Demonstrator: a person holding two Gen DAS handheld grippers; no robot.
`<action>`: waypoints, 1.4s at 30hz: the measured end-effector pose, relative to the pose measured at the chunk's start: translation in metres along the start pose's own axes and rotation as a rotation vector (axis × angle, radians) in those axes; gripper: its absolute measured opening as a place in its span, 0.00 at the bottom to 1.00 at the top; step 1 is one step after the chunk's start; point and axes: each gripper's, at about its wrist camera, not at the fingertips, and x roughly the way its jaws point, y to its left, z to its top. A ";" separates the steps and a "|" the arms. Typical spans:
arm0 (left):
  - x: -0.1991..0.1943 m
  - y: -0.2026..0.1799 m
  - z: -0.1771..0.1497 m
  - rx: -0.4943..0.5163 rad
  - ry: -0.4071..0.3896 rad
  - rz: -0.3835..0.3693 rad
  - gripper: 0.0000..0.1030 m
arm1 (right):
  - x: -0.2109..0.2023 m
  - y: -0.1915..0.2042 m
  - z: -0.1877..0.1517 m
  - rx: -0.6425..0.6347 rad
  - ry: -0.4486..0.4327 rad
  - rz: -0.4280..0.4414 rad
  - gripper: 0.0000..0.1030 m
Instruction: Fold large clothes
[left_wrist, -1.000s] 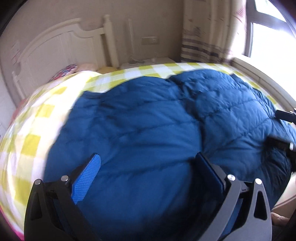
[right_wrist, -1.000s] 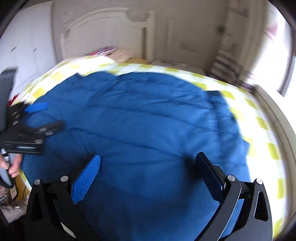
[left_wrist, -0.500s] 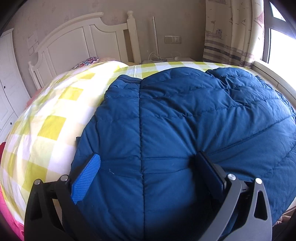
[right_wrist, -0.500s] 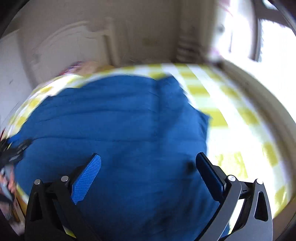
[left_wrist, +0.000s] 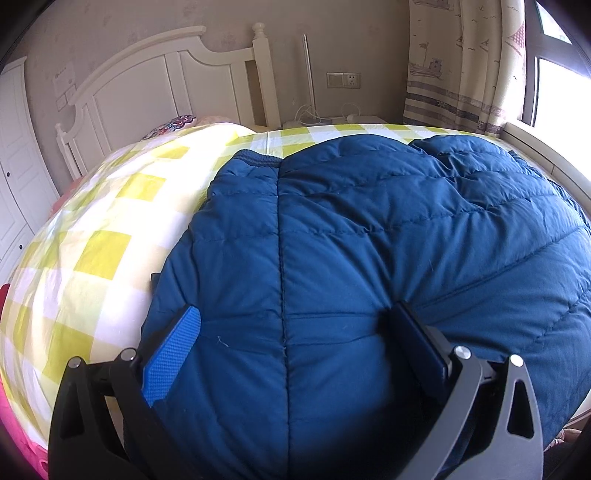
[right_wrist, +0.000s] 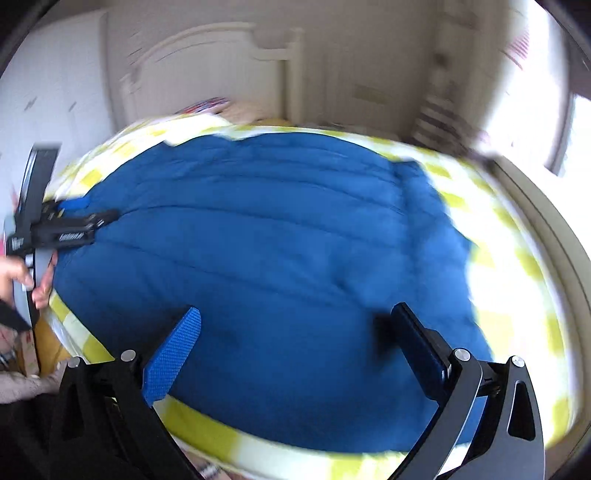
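Note:
A large dark blue quilted down jacket (left_wrist: 369, 258) lies spread on a bed with a yellow and white checked sheet (left_wrist: 110, 236). My left gripper (left_wrist: 295, 332) is open, its jaws wide over the jacket's near edge beside a vertical seam. In the right wrist view the jacket (right_wrist: 277, 240) fills the middle of the bed. My right gripper (right_wrist: 295, 332) is open and empty above the jacket's near edge. The left gripper (right_wrist: 85, 221) shows at the far left of that view, at the jacket's left edge, held by a hand.
A white headboard (left_wrist: 166, 81) stands at the far end with a patterned pillow (left_wrist: 173, 123) below it. A curtain (left_wrist: 454, 62) and bright window are at the right. A white wardrobe (left_wrist: 14, 166) stands at the left. The right wrist view is motion-blurred.
The left gripper has settled over the jacket's left part near the seam. The right wrist view has swung, now facing the jacket from its near edge, with the left gripper in sight again.

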 end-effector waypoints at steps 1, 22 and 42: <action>0.000 0.000 0.000 0.000 0.001 0.000 0.98 | -0.009 -0.015 -0.007 0.050 -0.010 -0.025 0.95; 0.000 0.000 0.000 0.003 0.000 0.003 0.98 | 0.004 -0.045 -0.040 0.483 0.049 0.313 0.92; -0.048 -0.069 0.042 0.060 -0.022 -0.171 0.98 | -0.007 -0.061 -0.025 0.582 -0.303 0.392 0.36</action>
